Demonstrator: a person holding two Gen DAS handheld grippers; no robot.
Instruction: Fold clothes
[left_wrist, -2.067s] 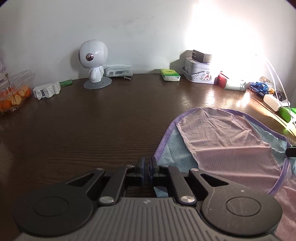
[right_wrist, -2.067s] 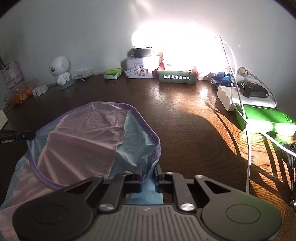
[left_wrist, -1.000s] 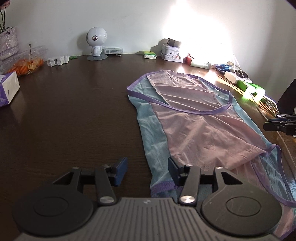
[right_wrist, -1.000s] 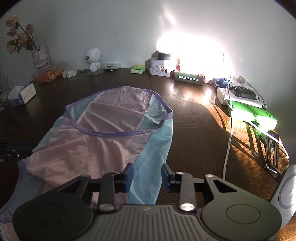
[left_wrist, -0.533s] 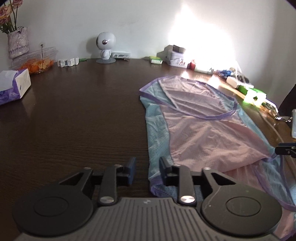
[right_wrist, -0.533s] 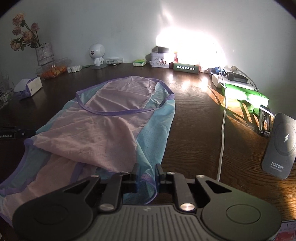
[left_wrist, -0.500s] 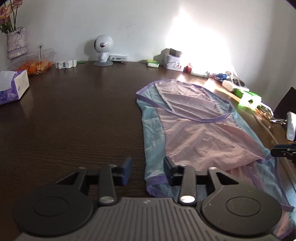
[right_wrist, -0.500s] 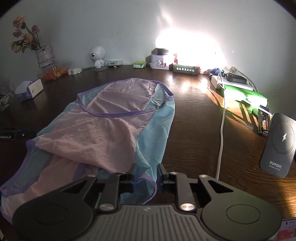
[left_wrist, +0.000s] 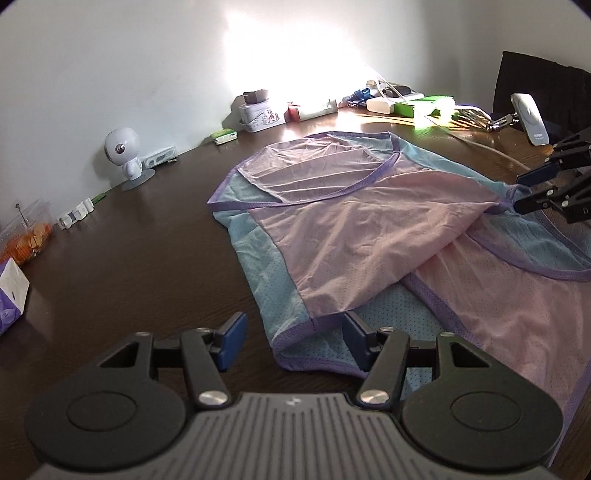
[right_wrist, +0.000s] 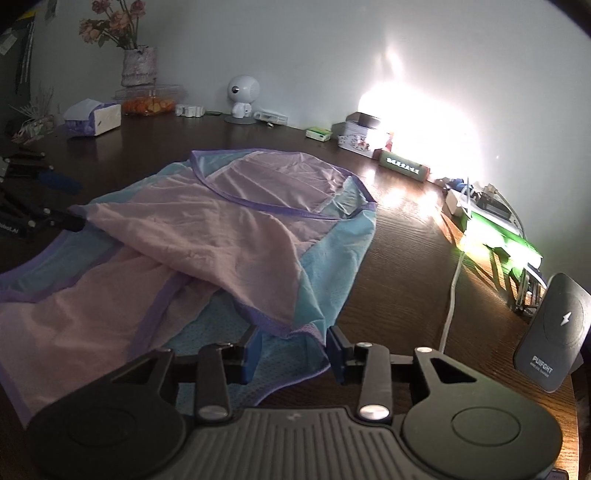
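1. The pink-and-blue garment (left_wrist: 369, 229) lay folded over on the dark tabletop (left_wrist: 129, 258).
2. Your left tool (left_wrist: 293, 341) was opening, its pads clear of the hem corner between them.
3. Your right tool (right_wrist: 293, 350) was opening too, with the other corner between its parted pads.

dark wooden table (left_wrist: 140, 266) bears a pink-and-blue garment (left_wrist: 369, 221), tissue box (right_wrist: 96, 118)
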